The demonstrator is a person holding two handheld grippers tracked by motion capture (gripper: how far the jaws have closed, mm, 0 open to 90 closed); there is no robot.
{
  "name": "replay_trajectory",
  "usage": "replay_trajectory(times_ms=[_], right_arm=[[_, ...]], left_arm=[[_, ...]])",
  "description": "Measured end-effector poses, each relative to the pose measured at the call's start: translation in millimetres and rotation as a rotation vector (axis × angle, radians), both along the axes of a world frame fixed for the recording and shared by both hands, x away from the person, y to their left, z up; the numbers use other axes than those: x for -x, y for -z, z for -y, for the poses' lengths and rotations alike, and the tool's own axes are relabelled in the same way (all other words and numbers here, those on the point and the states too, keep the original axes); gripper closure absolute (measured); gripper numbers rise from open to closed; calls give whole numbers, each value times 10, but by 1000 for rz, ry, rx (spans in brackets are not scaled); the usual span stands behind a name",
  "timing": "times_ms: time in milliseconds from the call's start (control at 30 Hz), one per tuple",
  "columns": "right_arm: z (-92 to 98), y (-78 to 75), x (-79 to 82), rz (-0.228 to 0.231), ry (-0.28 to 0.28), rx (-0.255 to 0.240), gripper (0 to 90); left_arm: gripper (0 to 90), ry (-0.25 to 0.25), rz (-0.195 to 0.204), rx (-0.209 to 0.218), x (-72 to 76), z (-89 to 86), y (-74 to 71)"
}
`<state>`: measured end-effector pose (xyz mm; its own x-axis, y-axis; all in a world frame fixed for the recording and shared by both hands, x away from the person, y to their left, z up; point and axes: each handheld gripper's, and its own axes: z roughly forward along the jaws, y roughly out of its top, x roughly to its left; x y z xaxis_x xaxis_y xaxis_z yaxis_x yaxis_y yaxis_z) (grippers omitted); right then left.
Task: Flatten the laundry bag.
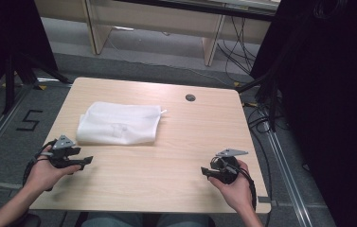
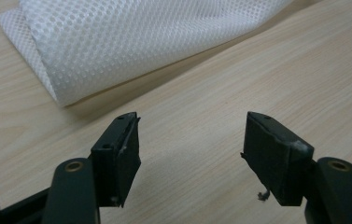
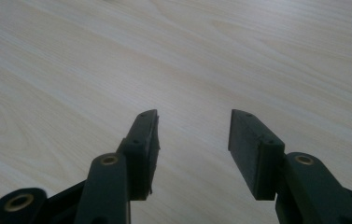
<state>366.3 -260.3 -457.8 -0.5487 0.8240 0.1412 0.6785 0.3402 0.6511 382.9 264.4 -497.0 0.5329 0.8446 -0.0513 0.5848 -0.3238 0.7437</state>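
Two grippers hover over the desk [image 1: 176, 156], jaws apart and empty. Left gripper [image 1: 89, 160] sits near the white mesh cloth [image 1: 119, 124]; right gripper [image 1: 204, 172] is well apart.

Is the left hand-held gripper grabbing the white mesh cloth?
No, the left hand-held gripper is open above bare table, short of the white mesh cloth.

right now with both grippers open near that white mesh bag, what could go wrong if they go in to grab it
The left gripper is aimed at a folded corner of the mesh bag, so its jaws may pinch one loose layer and unfold the bag rather than lift it. The bag's cord trails on the table and could snag. The right gripper sits far from the bag, so a one-sided pull might drag it.
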Motion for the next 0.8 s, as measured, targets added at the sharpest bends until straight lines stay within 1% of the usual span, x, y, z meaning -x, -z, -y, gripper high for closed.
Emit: replay_trajectory(times_ms=[33,67,100,133,167,200,233,267,300,333,367,400,433,467,500,533,567,633,667,700,733,767,800], right_arm=[[-15,-15,21,-23,25,-8,537],[-21,-18,30,-23,40,6,537],[4,9,0,29,5,14,538],[-15,-25,22,20,43,40,540],[-12,-34,30,25,45,45,541],[-24,-47,37,10,62,27,541],[-19,-63,41,10,59,31,539],[-20,-58,38,20,59,23,539],[-11,-52,36,41,52,43,539],[-13,-53,42,46,59,36,538],[-13,-53,42,46,59,36,538],[-12,-54,42,45,59,37,538],[-9,-60,45,40,58,42,538],[-12,-59,39,32,56,31,538],[-20,-71,48,31,72,33,538],[-20,-74,48,30,71,36,538],[-21,-75,50,29,72,35,539],[-20,-75,50,30,70,36,538],[-15,-71,47,31,64,34,538],[-15,-71,47,31,64,34,538],[-33,-80,63,9,83,22,538],[-29,-83,59,11,80,25,538],[-14,-78,46,29,67,36,538]], left_arm=[[358,-10,4,21,3,18,4],[359,-2,2,15,4,14,-2],[359,-7,7,24,6,22,0],[359,-7,7,24,6,22,0],[359,-6,8,24,5,14,-9],[359,-2,0,11,6,1,-20],[359,-7,12,18,5,0,-17],[359,-13,12,21,6,-3,-17],[359,-17,17,22,4,-6,-15],[359,-19,14,12,7,-13,-22],[359,-19,14,12,7,-13,-22],[359,-16,12,25,4,-13,-18],[358,-18,9,29,5,-13,-20],[359,-18,9,29,5,-13,-20],[359,-20,15,31,5,-12,-20],[359,-20,17,31,3,-12,-21],[359,-17,17,21,1,-19,-25],[359,-25,19,36,-12,-13,-26],[360,-18,14,14,-21,-33,-43],[360,-18,14,14,-21,-33,-43],[360,-39,23,49,-33,-13,-35],[371,-44,25,37,-56,-21,-80],[376,-46,35,49,-72,-19,-98]])
